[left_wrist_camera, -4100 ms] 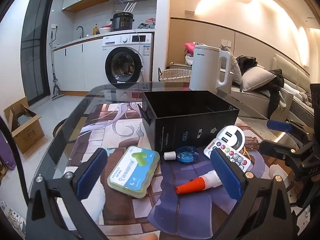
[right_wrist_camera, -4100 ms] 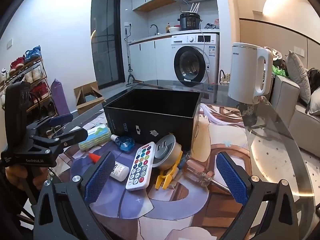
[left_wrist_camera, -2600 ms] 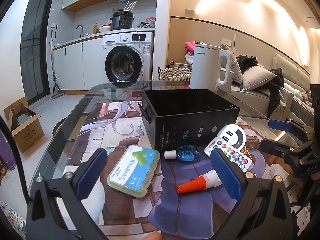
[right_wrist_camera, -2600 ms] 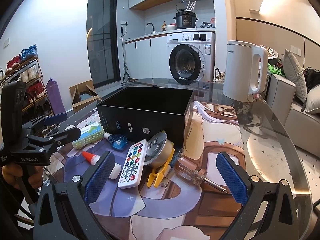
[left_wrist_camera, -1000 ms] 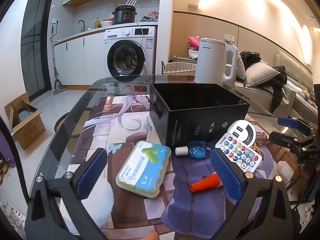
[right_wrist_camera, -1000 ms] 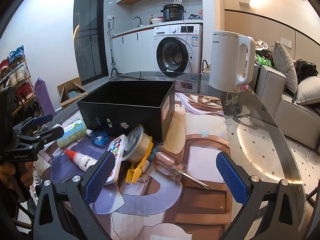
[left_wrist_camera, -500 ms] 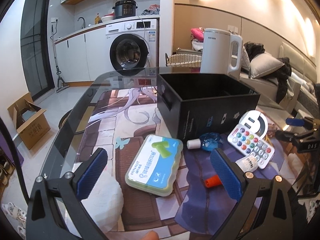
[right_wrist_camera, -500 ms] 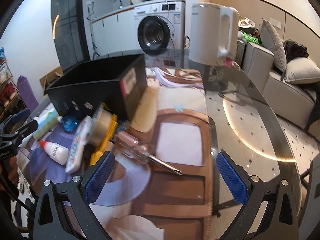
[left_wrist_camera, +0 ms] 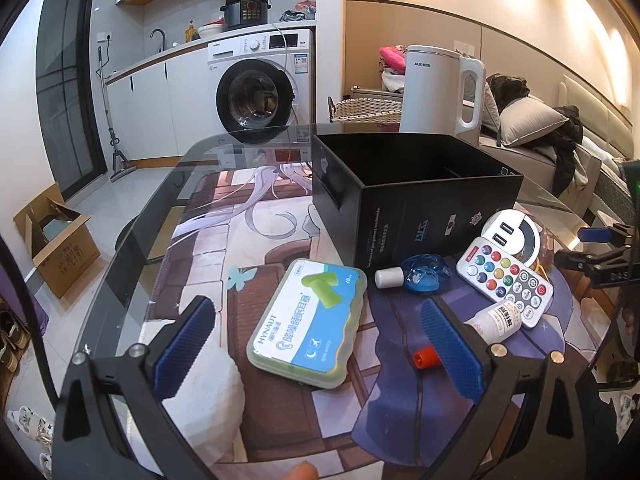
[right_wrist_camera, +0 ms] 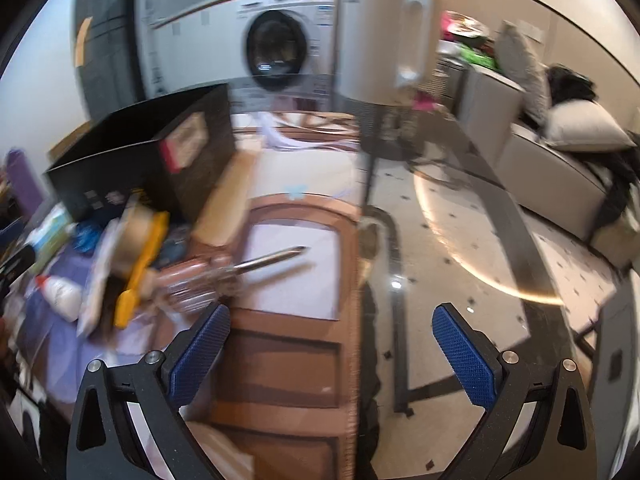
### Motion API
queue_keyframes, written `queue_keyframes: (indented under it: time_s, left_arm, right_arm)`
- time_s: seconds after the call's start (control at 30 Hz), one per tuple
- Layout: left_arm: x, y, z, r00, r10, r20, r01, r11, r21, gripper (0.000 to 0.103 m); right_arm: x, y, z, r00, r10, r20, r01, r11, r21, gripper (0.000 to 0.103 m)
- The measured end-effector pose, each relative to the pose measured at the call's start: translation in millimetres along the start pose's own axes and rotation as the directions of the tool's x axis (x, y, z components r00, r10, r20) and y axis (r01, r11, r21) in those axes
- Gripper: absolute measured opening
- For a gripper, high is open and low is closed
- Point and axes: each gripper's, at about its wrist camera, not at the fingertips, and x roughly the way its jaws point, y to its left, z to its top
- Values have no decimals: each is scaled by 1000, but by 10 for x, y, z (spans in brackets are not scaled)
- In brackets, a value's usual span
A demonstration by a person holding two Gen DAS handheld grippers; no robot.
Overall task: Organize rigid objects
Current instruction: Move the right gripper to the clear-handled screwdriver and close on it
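A black open box (left_wrist_camera: 416, 184) stands on the glass table (left_wrist_camera: 132, 240). In front of it lie a green and blue earplug case (left_wrist_camera: 308, 320), a small blue bottle (left_wrist_camera: 416, 278), a white remote (left_wrist_camera: 506, 276), a round white charger (left_wrist_camera: 516, 232) and a glue bottle with an orange cap (left_wrist_camera: 480, 328). My left gripper (left_wrist_camera: 320, 340) is open and empty, with the case between its fingers. My right gripper (right_wrist_camera: 328, 344) is open and empty, just right of a clear-handled screwdriver (right_wrist_camera: 236, 270) and a yellow clip (right_wrist_camera: 140, 264). It also shows at the right of the left wrist view (left_wrist_camera: 600, 252). The right wrist view is blurred.
A white kettle (left_wrist_camera: 436, 88) stands behind the box at the table's far edge. A printed mat (left_wrist_camera: 248, 216) covers the table. A sofa with pillows (left_wrist_camera: 532, 124) is at the right. A washing machine (left_wrist_camera: 256, 88) and a cardboard box (left_wrist_camera: 52, 240) on the floor are beyond.
My left gripper has come nearer the earplug case. My right gripper has swung right and lower, near the screwdriver, which has turned its tip away. The glue bottle has turned and shifted right.
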Motion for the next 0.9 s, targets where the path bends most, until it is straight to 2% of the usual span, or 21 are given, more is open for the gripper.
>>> queue_keyframes:
  time_s: [0.1, 0.23, 0.53, 0.9]
  left_arm:
    - [7, 7, 4, 1000, -8, -10, 8, 1000, -3, 103]
    - [31, 25, 11, 999, -13, -32, 13, 1000, 0, 103]
    - [108, 70, 40, 994, -27, -102, 29, 999, 14, 103]
    - [156, 62, 53, 992, -17, -124, 23, 999, 49, 103]
  right_arm:
    - [-42, 78, 0, 997, 76, 5, -75, 996, -42, 103]
    - [-3, 186, 26, 991, 134, -17, -135, 989, -64, 103]
    - [214, 238, 208, 982, 170, -80, -178, 980, -95, 103]
    - [286, 290, 261, 980, 181, -83, -192, 970, -150, 103]
